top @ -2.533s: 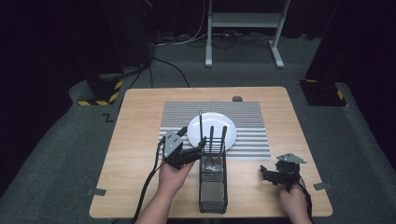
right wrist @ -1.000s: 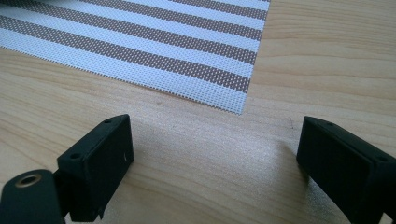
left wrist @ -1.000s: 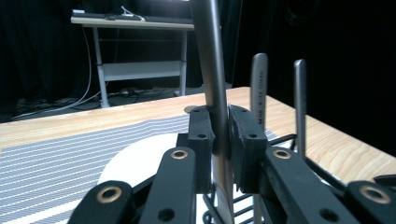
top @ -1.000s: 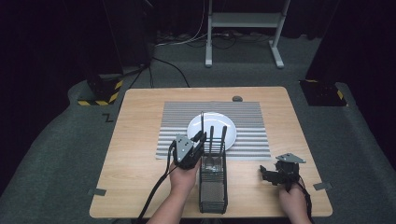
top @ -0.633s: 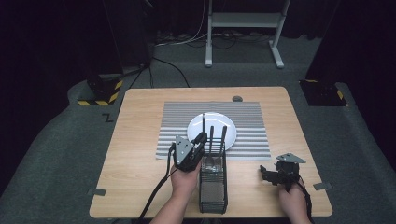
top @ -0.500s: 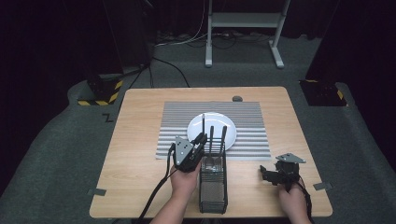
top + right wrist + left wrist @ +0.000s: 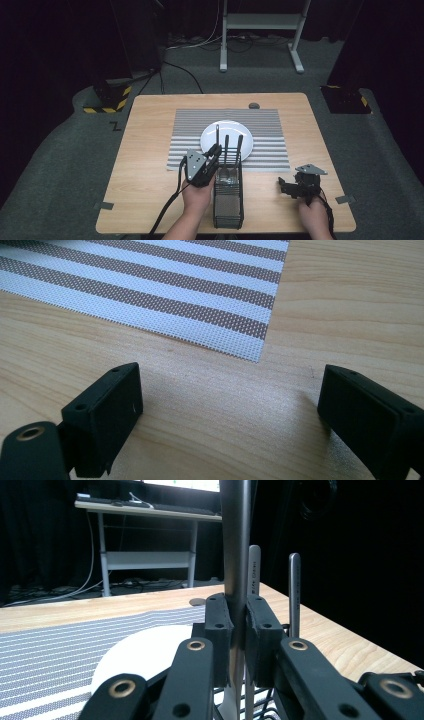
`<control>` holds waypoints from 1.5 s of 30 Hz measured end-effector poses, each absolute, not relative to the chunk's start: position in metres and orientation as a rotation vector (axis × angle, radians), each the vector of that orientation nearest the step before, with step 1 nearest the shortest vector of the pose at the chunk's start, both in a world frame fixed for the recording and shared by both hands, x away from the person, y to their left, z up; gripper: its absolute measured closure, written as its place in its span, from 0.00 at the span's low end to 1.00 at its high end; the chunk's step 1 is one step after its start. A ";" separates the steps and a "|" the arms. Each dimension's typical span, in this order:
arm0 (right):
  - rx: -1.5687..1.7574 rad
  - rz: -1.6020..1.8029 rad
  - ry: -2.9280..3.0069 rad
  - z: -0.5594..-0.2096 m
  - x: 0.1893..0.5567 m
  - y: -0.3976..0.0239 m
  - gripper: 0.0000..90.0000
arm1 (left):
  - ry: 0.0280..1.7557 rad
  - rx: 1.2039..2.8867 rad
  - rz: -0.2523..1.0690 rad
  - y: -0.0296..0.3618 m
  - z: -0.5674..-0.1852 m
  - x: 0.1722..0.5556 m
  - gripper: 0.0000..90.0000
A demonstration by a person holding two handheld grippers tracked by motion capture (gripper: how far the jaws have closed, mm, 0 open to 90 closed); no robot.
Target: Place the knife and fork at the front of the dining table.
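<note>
Operator: Utensil handle (image 7: 235,545) status?

Technician: Upright in the mesh caddy (image 7: 228,200), at its far end just short of the white plate (image 7: 226,137). Left gripper (image 7: 239,630) clamps it; both pads press the shaft.

Operator: Right gripper (image 7: 227,405)?

Technician: Jaws wide, nothing between them, low over bare table (image 7: 350,300) near the striped mat (image 7: 150,285).

Operator: Risk?

Technician: Likely a tilted pull: the smooth shaft may slip, snag the neighbouring handles (image 7: 232,148), or tip the unsecured caddy

Three upright utensil handles (image 7: 226,148), one black mesh caddy (image 7: 228,206), one white plate (image 7: 227,132), one striped placemat (image 7: 272,135), two grippers (image 7: 215,151)
</note>
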State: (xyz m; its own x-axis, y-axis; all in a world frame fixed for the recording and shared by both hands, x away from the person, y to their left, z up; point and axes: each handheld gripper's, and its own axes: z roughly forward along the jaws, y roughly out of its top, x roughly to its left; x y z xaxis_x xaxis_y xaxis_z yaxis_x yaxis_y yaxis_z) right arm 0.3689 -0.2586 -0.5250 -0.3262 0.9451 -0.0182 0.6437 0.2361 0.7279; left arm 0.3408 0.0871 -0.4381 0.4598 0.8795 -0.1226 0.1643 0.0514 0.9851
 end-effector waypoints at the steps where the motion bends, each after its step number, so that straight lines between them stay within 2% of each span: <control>1: 1.453 0.872 2.055 -0.525 0.369 -0.259 0.12 | 0.984 1.438 0.710 0.087 -0.438 0.340 0.91; 23: 1.451 0.872 2.055 -0.525 0.369 -0.259 0.12 | 0.961 1.374 0.764 0.088 -0.429 0.331 0.91; 45: 1.453 0.872 2.055 -0.525 0.369 -0.259 0.12 | 0.814 1.284 0.809 0.091 -0.386 0.313 0.91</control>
State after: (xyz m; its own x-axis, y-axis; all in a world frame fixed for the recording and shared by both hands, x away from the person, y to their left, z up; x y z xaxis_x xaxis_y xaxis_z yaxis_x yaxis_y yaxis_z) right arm 0.3688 -0.2586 -0.5250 -0.3264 0.9451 -0.0180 0.6438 0.2362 0.7279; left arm 0.3133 0.0911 -0.3859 0.4889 0.8700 -0.0647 -0.0588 0.1069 0.9925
